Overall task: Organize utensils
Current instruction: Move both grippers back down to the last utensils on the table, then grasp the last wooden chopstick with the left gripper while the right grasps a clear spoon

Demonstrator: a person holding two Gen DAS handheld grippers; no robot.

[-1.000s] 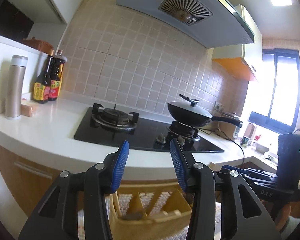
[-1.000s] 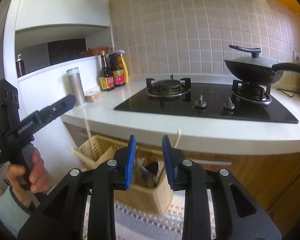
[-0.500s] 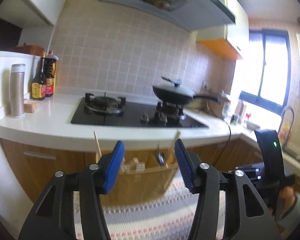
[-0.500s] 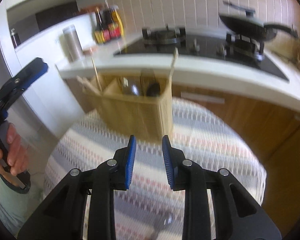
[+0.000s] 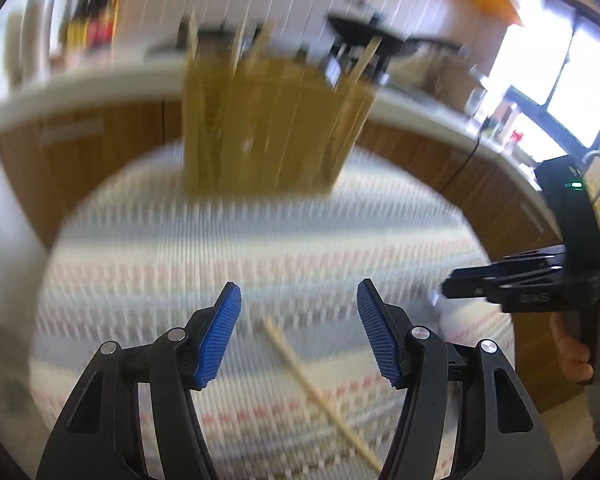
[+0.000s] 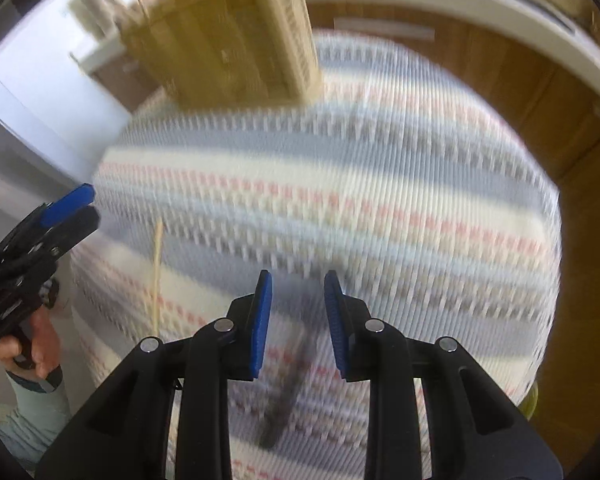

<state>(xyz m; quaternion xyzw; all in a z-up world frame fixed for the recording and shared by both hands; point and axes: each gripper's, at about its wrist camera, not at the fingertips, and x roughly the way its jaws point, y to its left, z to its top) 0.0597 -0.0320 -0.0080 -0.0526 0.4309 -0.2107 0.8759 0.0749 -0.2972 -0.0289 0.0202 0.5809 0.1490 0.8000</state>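
Both views are motion-blurred. A tan utensil box (image 5: 268, 128) with sticks poking out of its top stands at the far side of a round table under a striped cloth (image 5: 260, 240); it also shows in the right wrist view (image 6: 228, 40). A wooden chopstick (image 5: 320, 392) lies on the cloth just beyond my open, empty left gripper (image 5: 298, 312); it shows too in the right wrist view (image 6: 156, 272). A dark utensil (image 6: 288, 388) lies under my right gripper (image 6: 298, 300), which is open and empty.
A white kitchen counter with wooden cabinets (image 5: 480, 184) curves behind the table. Bottles (image 5: 88, 28) and a wok (image 5: 364, 28) are on it. The right gripper's body (image 5: 540, 280) hangs over the table's right edge, the left one (image 6: 32, 248) at the left edge.
Both grippers have tilted down from the stove and counter toward the tabletop. The chopstick and the dark utensil have come into view. The left jaws stand wider apart.
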